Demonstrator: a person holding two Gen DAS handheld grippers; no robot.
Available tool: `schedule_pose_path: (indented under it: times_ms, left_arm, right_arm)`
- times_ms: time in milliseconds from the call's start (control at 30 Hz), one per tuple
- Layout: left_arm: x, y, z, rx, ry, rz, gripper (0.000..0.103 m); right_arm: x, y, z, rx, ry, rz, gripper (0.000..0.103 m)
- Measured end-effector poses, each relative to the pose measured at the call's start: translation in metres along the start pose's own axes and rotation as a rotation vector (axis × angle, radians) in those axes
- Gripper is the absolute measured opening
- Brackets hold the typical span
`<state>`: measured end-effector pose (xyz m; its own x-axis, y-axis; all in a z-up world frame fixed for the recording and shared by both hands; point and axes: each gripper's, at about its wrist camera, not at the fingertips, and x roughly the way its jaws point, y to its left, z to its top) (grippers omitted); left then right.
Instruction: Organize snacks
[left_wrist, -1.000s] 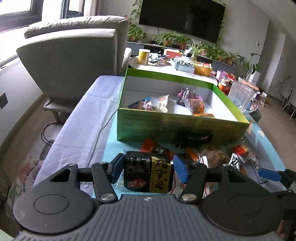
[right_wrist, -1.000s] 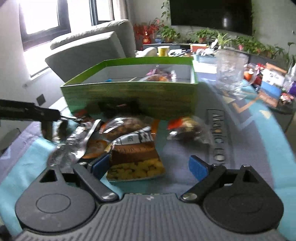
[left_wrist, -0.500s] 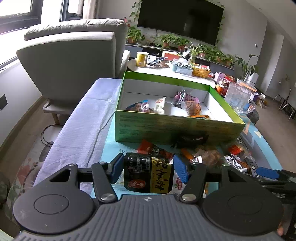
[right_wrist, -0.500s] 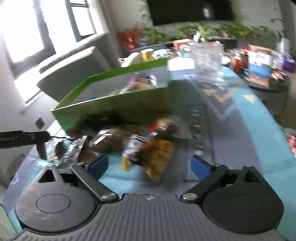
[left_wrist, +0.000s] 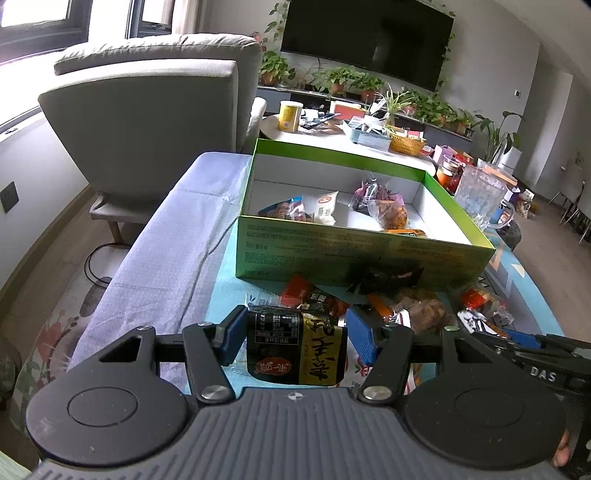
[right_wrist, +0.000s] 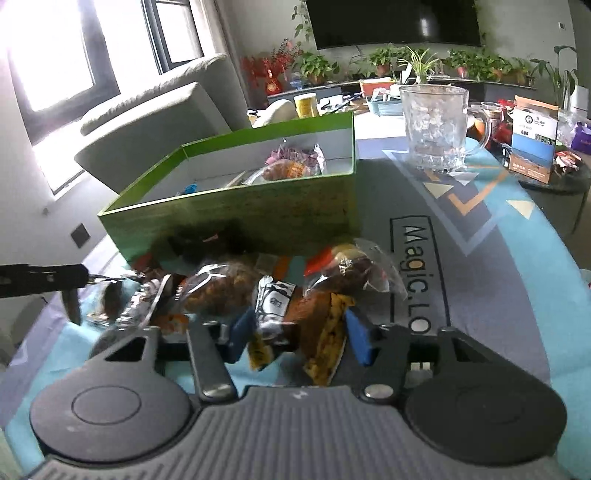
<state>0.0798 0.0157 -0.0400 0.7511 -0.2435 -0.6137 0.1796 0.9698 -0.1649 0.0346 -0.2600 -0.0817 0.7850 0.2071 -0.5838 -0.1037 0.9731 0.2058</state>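
Note:
My left gripper (left_wrist: 295, 332) is shut on a black and yellow snack packet (left_wrist: 295, 349), held just above the blue mat. In front of it stands the green box (left_wrist: 332, 254), open, with several snacks (left_wrist: 384, 210) inside. My right gripper (right_wrist: 299, 332) is closing its jaws on a brown and yellow snack packet (right_wrist: 314, 325). Both blue pads press the packet's sides and it stands tipped up and crumpled. A pile of loose snack packets (right_wrist: 221, 288) lies between both grippers and the box's front wall (right_wrist: 258, 214).
A glass mug (right_wrist: 434, 125) stands on the mat right of the box. A grey armchair (left_wrist: 147, 110) is at the far left. Behind the box is a cluttered white table (left_wrist: 332, 136). The left gripper's finger (right_wrist: 44, 278) shows at the left edge.
The right gripper's jaws have narrowed onto the brown and yellow packet, which lay flat and now stands tipped up between the pads. The left gripper still holds its packet in the same place.

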Motion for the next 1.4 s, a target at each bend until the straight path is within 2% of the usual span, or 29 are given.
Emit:
schedule_pose_path:
  times_ms: [100,267,367,433,467,600,767,867,967,1000,1067,1167,1300,1400]
  left_arm:
    - [-0.004,-0.001,0.0,0.005,-0.009,-0.002,0.055]
    - [-0.012,-0.002,0.001,0.009,-0.027,-0.004,0.055]
    - [-0.016,-0.002,0.001,0.01,-0.036,-0.006,0.055]
    - [-0.018,-0.003,0.001,0.01,-0.039,-0.005,0.055]
    - [-0.019,-0.003,0.001,0.01,-0.04,-0.004,0.055]
    - [-0.021,-0.004,0.001,0.01,-0.044,-0.005,0.055]
    - [-0.022,-0.005,0.001,0.012,-0.042,-0.003,0.055]
    - [-0.021,-0.005,0.001,0.012,-0.04,0.003,0.055]
    - [-0.019,-0.004,0.001,0.01,-0.036,0.007,0.055]
    - [-0.019,-0.004,0.001,0.009,-0.035,0.007,0.055]
    - [-0.019,-0.004,0.001,0.008,-0.038,0.006,0.055]
    - [-0.019,-0.005,0.002,0.011,-0.036,0.006,0.055]
    - [-0.019,-0.006,0.003,0.016,-0.033,0.01,0.055]
    - [-0.019,-0.005,0.004,0.016,-0.034,0.019,0.055]
  right_arm:
    - [-0.01,0.004,0.0,-0.016,-0.016,0.009,0.053]
    - [-0.019,0.01,0.004,-0.046,-0.04,0.021,0.048]
    - [-0.021,0.012,0.004,-0.069,-0.026,0.033,0.048]
    - [-0.024,0.012,0.002,-0.071,-0.01,0.063,0.053]
    - [-0.025,0.012,0.002,-0.073,-0.012,0.068,0.061]
    - [-0.021,0.007,-0.002,-0.077,-0.015,0.006,0.062]
    - [-0.01,0.005,-0.012,-0.018,0.078,0.086,0.062]
    - [-0.015,0.024,-0.02,-0.073,0.104,0.142,0.062]
    - [-0.027,0.038,-0.023,-0.133,0.123,0.271,0.062]
    - [-0.031,0.041,-0.024,-0.172,0.12,0.283,0.062]
    - [-0.036,0.044,-0.024,-0.245,0.081,0.227,0.062]
    - [-0.033,0.035,-0.018,-0.255,0.032,0.127,0.062]
    - [-0.017,0.024,-0.012,-0.305,-0.002,0.168,0.062]
    - [0.001,0.017,-0.007,-0.335,0.052,0.253,0.062]
